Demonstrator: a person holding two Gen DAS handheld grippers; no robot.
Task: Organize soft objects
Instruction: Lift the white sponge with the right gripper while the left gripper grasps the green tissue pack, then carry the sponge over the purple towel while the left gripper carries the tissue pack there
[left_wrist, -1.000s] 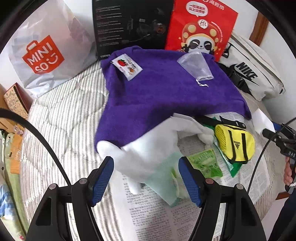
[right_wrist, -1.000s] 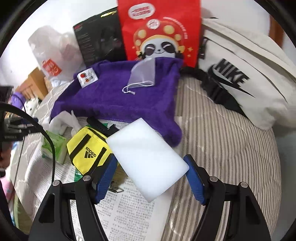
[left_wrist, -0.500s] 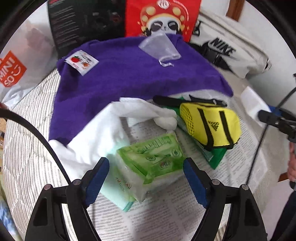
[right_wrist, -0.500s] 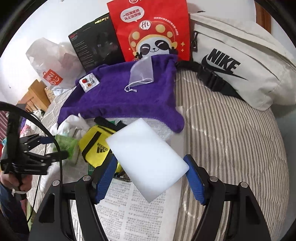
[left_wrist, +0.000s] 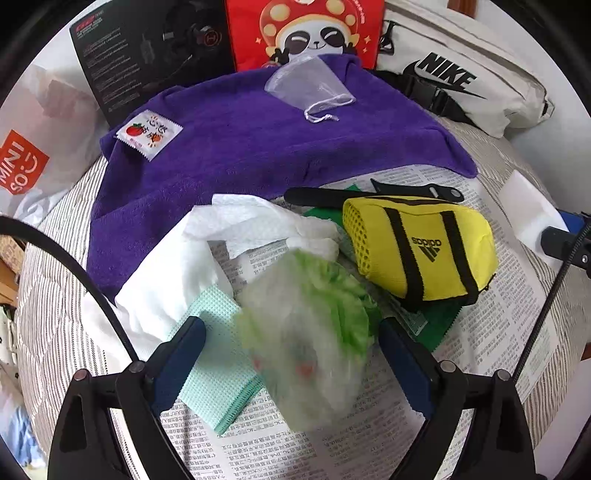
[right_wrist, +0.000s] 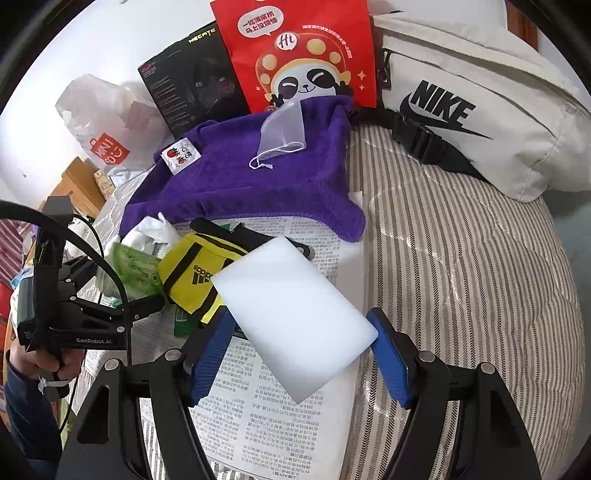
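Observation:
My left gripper (left_wrist: 291, 354) is open and points down over a green tissue pack (left_wrist: 306, 332), which looks blurred between the blue pads without touching them. A mint cloth (left_wrist: 218, 369) and a crumpled white cloth (left_wrist: 221, 236) lie to its left on the newspaper (left_wrist: 332, 443). A yellow Adidas pouch (left_wrist: 424, 251) sits to the right. Behind them is a purple towel (left_wrist: 258, 147) with a mesh drawstring pouch (left_wrist: 310, 88) on it. My right gripper (right_wrist: 299, 332) is shut on a white sponge block (right_wrist: 291, 317), held above the newspaper (right_wrist: 277, 424).
A Nike bag (right_wrist: 480, 110), a red panda bag (right_wrist: 295, 55), a black box (right_wrist: 192, 74) and a Miniso bag (right_wrist: 107, 122) line the back. A striped quilt (right_wrist: 461, 277) spreads out to the right. A black strap (left_wrist: 369, 195) lies behind the yellow pouch.
My left gripper moved off the white cloth, which now lies on the newspaper, and came over the green tissue pack with wider jaws. The right gripper kept holding the sponge in place.

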